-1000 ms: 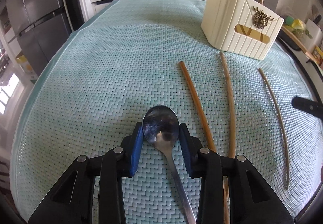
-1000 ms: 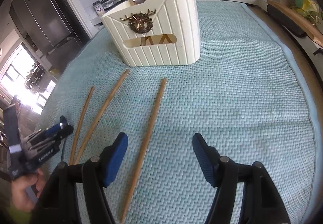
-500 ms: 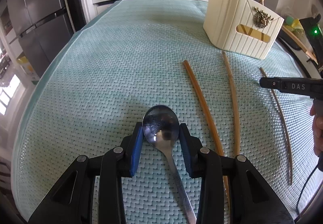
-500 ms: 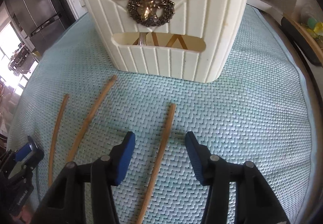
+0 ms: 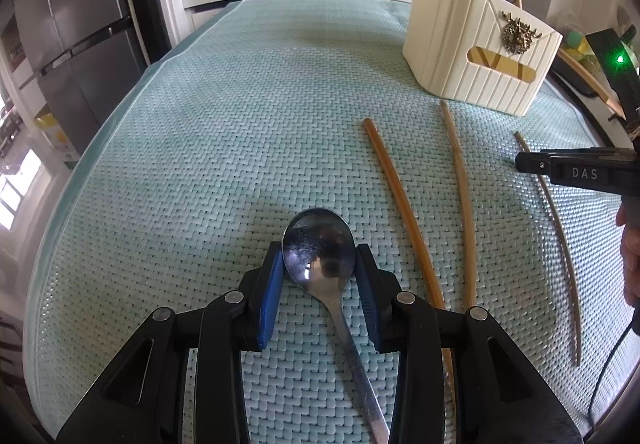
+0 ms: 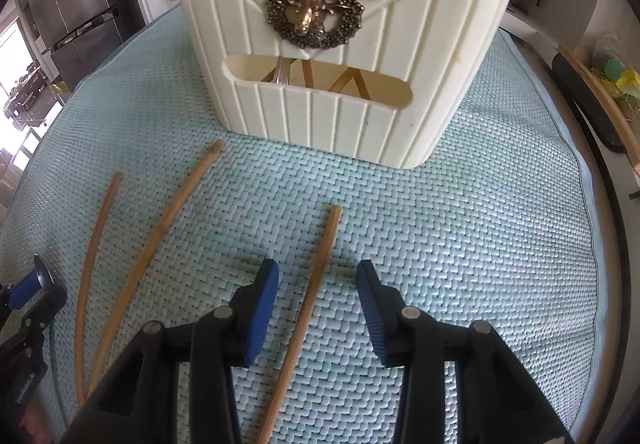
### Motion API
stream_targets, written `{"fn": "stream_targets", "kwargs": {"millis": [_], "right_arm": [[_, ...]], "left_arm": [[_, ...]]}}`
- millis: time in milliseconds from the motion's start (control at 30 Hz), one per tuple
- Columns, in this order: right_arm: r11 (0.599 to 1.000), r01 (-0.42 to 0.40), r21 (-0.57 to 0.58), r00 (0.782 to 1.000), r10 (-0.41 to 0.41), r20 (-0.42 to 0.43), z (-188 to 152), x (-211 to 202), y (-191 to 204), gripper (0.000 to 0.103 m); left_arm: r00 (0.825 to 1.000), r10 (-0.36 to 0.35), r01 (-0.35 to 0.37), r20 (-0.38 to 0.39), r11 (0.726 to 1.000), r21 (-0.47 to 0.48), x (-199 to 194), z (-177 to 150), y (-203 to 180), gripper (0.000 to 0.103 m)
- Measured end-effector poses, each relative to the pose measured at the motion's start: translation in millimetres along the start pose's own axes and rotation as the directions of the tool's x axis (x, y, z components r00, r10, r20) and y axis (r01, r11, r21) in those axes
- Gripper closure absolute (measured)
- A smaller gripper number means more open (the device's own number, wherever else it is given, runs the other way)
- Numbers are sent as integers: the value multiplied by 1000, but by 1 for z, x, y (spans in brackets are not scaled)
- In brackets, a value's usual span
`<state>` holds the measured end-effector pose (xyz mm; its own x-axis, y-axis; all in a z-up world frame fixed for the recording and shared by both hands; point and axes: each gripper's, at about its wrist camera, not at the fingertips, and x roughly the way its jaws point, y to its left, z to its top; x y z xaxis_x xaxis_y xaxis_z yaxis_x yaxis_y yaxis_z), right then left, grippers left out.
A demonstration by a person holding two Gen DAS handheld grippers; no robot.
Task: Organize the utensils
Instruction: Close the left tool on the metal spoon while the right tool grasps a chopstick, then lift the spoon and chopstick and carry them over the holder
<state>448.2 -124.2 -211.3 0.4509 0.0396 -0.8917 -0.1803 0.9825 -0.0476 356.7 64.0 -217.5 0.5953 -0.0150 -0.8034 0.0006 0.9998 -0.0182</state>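
Left tool [image 5: 319,276] has the spoon [image 5: 320,256] pinched by the bowl, blue pads pressed to either side, handle trailing back under the tool, low over the teal mat [image 5: 200,164]. That's polished steel, stiff and slick, and a grip on the rounded bowl looks likely to let it swivel; a hold at the neck would probably sit truer. Over on the right side, the right tool [image 6: 318,276] is spread wide, straddling the rightmost chopstick [image 6: 316,276], pads on either side and not touching it. That stick is thin, light, rigid wood lying flat on the weave, so it may roll or skate when the pads close; taking it near the middle should keep it from tipping. Two more chopsticks [image 6: 160,232] lie to the left, well apart from the pads. The cream holder [image 6: 332,84] stands just beyond at the far side of the bench, a spoon and sticks already in it.
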Motion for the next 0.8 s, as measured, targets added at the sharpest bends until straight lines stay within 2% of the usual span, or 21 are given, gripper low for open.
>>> {"fn": "stream_targets", "kwargs": {"millis": [33, 100, 133, 167, 233, 367, 533, 800], "right_arm": [[1000, 2, -2, 1000, -2, 1, 0, 0, 2, 63], [1000, -4, -10, 1000, 4, 9, 4, -3, 7, 75], [1000, -8, -14, 1000, 8, 10, 5, -3, 8, 92], [1000, -8, -15, 1000, 8, 11, 7, -5, 7, 96], [1000, -26, -4, 1000, 26, 12, 5, -7, 7, 97], [986, -146, 81, 988, 142, 54, -10, -27, -12, 97], [948, -279, 156, 952, 251, 175, -34, -72, -38, 97], [909, -366, 198, 890, 280, 360, -67, -147, -67, 97]], "left_arm": [[1000, 1, -1, 1, 1000, 1, 0, 0, 0, 67], [1000, 1, -1, 2, 1000, 4, -1, 0, -1, 67], [1000, 0, 0, 1, 1000, 4, -1, 0, -1, 67], [1000, -2, 2, 0, 1000, 5, -1, 0, 0, 67], [1000, -8, 8, -7, 1000, 8, -1, 1, 0, 67], [998, -65, 64, -23, 998, -26, -3, 5, 11, 68], [993, -122, 121, -1, 988, -94, -19, 5, 28, 68], [982, -169, 178, 79, 976, -127, -65, 13, 38, 68]]}}
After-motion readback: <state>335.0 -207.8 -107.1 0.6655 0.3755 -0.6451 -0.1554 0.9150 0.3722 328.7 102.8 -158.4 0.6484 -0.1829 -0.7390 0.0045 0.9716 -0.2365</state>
